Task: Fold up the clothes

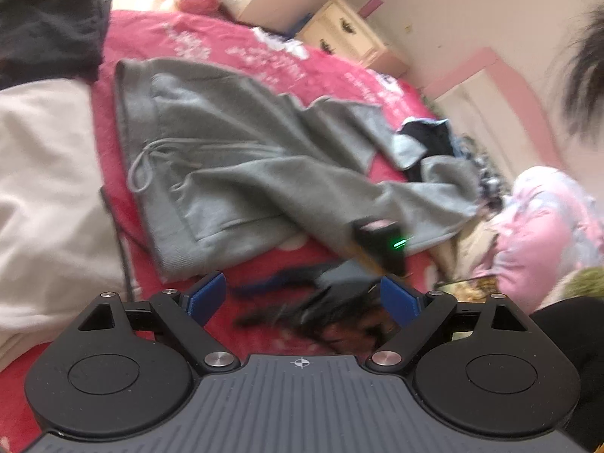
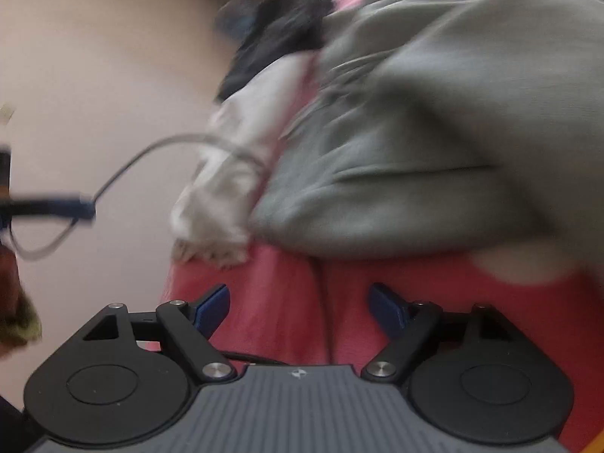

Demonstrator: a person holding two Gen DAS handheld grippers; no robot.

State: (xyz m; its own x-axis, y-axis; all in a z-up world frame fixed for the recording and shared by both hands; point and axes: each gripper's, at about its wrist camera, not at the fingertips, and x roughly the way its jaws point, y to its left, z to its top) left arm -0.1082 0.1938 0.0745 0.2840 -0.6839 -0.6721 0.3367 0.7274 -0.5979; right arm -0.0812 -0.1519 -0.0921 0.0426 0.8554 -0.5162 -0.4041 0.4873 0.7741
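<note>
Grey sweatpants point(image 1: 241, 166) lie spread on the pink blanket point(image 1: 234, 45). Left gripper point(image 1: 302, 298) and right gripper point(image 2: 300, 307) both released, grasping nothing.

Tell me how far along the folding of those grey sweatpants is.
Done: the grey sweatpants are spread on the red blanket, one leg lying over the other, though rumpled. In hand: nothing; the left gripper and the right gripper are both open and empty, above the blanket. Left: the folds themselves. The white garment and black garment lie beside them, folded or not I cannot tell.
</note>
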